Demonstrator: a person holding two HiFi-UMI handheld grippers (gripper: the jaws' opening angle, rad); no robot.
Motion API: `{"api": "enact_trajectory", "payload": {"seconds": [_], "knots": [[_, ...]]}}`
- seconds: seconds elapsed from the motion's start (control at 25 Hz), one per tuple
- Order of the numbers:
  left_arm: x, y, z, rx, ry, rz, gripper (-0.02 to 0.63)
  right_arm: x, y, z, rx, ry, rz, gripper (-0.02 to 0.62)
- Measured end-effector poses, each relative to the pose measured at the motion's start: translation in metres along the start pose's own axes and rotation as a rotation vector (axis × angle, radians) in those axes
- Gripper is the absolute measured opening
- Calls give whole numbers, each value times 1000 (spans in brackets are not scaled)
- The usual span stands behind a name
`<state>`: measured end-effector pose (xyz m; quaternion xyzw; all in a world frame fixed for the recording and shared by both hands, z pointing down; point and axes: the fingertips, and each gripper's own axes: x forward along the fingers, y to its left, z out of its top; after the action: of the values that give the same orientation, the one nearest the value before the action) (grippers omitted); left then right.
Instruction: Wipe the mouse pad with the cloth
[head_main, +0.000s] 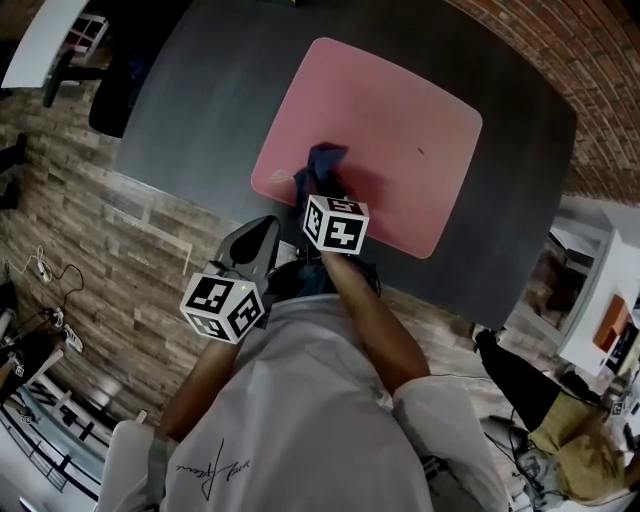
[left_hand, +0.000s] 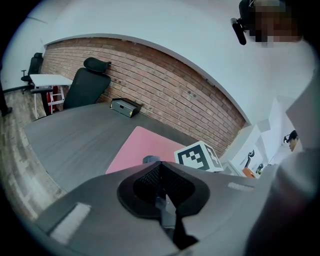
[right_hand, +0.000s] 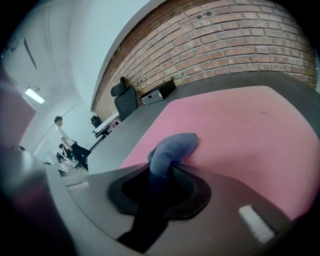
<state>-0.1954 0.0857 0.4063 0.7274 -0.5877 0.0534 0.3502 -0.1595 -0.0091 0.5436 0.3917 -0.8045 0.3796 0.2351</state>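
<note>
right gripper (right_hand: 162, 172): jaws clamped on the blue cloth (right_hand: 173, 146)
cloth: bunched just ahead of those jaws, pressed onto the pink mouse pad (head_main: 400, 130) near its close left corner
left gripper (left_hand: 160, 172): jaws together, nothing between, by the table (head_main: 200, 90) edge

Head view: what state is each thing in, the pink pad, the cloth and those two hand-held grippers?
mouse pad: lying flat on the dark table, bare apart from the cloth.
cloth: bunched up, resting on the pad's near left part.
right hand-held gripper: shut on the cloth.
left hand-held gripper: jaws together, nothing between them.
</note>
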Motion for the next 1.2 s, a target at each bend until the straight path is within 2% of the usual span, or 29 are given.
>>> {"api": "enact_trajectory", "payload": {"seconds": [0.64, 0.88, 1.2], "knots": [[16, 6, 0, -10, 49, -2, 5, 24, 13, 20, -21, 1, 46, 69], [22, 12, 10, -14, 61, 7, 6, 33, 15, 29, -20, -2, 48, 69], [24, 20, 1, -23, 81, -12, 6, 42, 14, 42, -14, -14, 39, 71]]}}
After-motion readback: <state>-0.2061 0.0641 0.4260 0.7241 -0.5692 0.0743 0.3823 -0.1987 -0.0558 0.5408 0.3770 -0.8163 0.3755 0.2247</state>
